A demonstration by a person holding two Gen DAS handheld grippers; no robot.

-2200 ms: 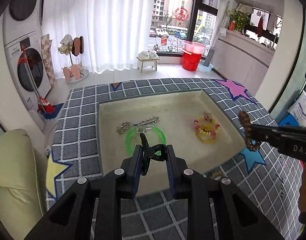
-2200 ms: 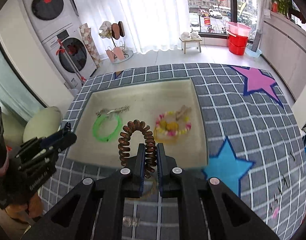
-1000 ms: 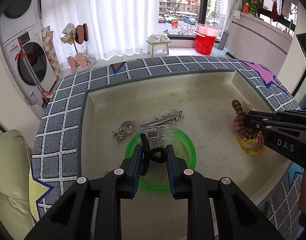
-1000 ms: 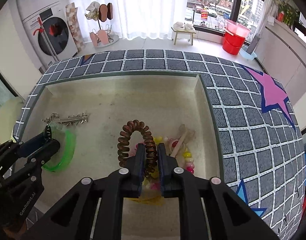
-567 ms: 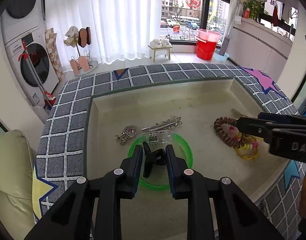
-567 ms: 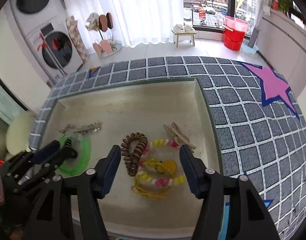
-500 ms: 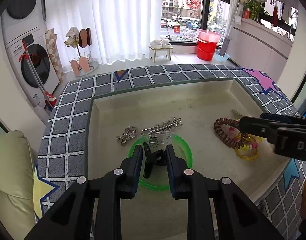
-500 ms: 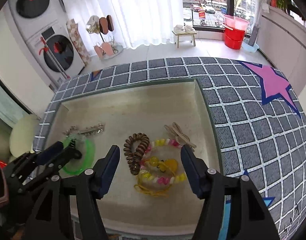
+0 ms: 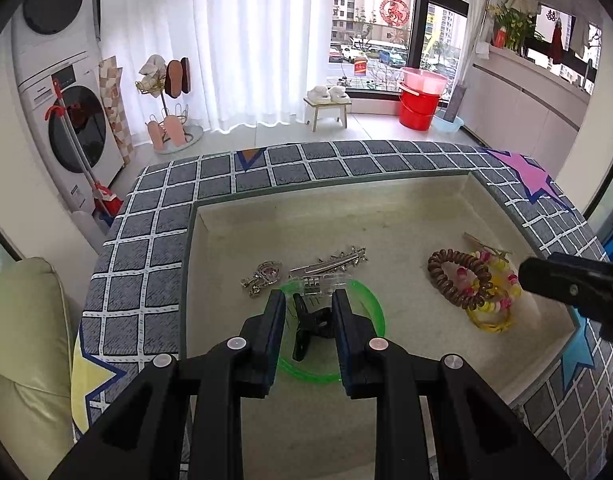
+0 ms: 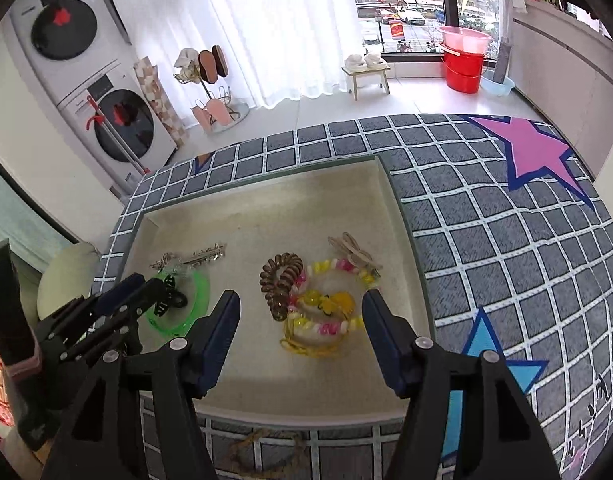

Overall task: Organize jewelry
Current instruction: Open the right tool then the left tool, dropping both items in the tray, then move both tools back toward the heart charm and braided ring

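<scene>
A beige tray [image 9: 386, 208] [image 10: 266, 216] sits sunk in a checked cloth. My left gripper [image 9: 308, 304] is shut on a black hair clip [image 9: 312, 322] [image 10: 170, 302], held just above a green bangle [image 9: 370, 300] [image 10: 194, 300]. My right gripper [image 10: 300, 308] is open and empty above the tray's near edge; it shows at the right of the left wrist view [image 9: 570, 284]. The brown coil hair tie [image 10: 280, 280] [image 9: 458, 280] lies in the tray against a pink-and-yellow bead bracelet [image 10: 326, 304] [image 9: 494, 284].
Silver hair clips [image 9: 330, 262] [image 10: 194, 258] and a clear clip [image 9: 322, 282] lie behind the bangle. A beige bow clip [image 10: 352, 254] lies by the beads. A thin brown cord ring [image 10: 266, 452] lies on the cloth before the tray.
My right gripper lowered the coil hair tie into the tray, opened and let it go, then drew back. My left gripper stays shut on the black clip and pulled back slightly.
</scene>
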